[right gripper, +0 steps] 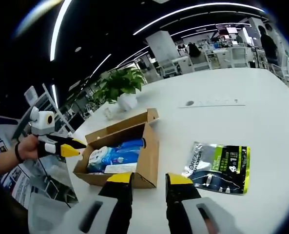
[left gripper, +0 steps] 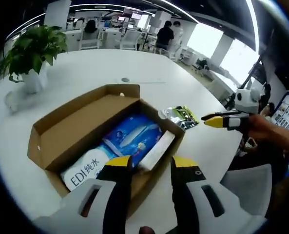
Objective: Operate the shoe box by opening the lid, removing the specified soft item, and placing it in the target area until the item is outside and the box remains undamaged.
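While the brown cardboard shoe box [left gripper: 86, 131] sits open at the middle of the left gripper view on the white round bench [left gripper: 86, 68], the left gripper [left gripper: 151, 163] hangs at the bottom edge, its yellow-tipped fingers [left gripper: 119, 162] parted and empty over the box's near wall. Inside lie a blue soft pack [left gripper: 133, 136] and a white pack printed EDI [left gripper: 83, 171]. A glossy black-and-green pouch [left gripper: 182, 116] lies just right of the box.

In the right gripper view, the right gripper [right gripper: 150, 179] at lower centre is likewise parted and empty; the box is left of centre, the pouch at lower right on the bench, a potted green plant [right gripper: 119, 87] beyond.
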Demonstrator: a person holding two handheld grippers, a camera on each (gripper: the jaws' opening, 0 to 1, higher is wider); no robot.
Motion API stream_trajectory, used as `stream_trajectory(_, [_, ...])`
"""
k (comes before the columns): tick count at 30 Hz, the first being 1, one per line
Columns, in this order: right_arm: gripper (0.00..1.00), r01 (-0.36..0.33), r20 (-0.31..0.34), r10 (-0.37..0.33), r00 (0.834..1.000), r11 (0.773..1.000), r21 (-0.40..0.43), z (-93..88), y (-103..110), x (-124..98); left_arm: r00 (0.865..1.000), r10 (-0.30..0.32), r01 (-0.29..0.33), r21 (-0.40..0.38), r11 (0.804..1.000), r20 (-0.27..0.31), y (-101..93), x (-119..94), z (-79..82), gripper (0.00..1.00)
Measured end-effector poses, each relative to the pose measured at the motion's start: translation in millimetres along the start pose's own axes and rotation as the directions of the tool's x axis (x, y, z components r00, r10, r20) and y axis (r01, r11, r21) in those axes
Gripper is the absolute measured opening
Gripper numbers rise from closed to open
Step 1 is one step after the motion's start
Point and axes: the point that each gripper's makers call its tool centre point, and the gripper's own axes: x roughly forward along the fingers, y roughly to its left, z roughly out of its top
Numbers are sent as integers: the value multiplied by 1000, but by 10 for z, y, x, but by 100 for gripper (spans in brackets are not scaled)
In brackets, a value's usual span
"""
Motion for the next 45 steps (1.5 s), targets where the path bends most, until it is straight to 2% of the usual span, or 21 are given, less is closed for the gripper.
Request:
stream_trajectory(12, [27, -44, -37, 42, 998, 998, -52, -40, 299, 92, 1000, 21, -21, -27, 999, 6, 271, -161, -182, 39])
stream_trajectory(20, [31, -79, -68, 72, 995, 992, -94, -81, 600, 203, 999, 34, -34, -37, 999, 7, 394, -271, -300, 41])
stream_trajectory(26, [32, -101, -82, 92, 992, 988, -116, -88, 753, 272, 999, 46, -46, 6, 999, -10, 421, -326, -384, 43])
stream_trajectory(42, [33, -130, -97, 117, 988, 981, -141, 23, 898, 512, 998, 50, -47, 75, 996, -45, 463, -337, -453, 45])
stream_trajectory(45, [34, -140, -124, 119, 985, 973, -185, 26, 948, 603, 997, 56, -51, 94, 994, -55, 492, -320, -463, 45])
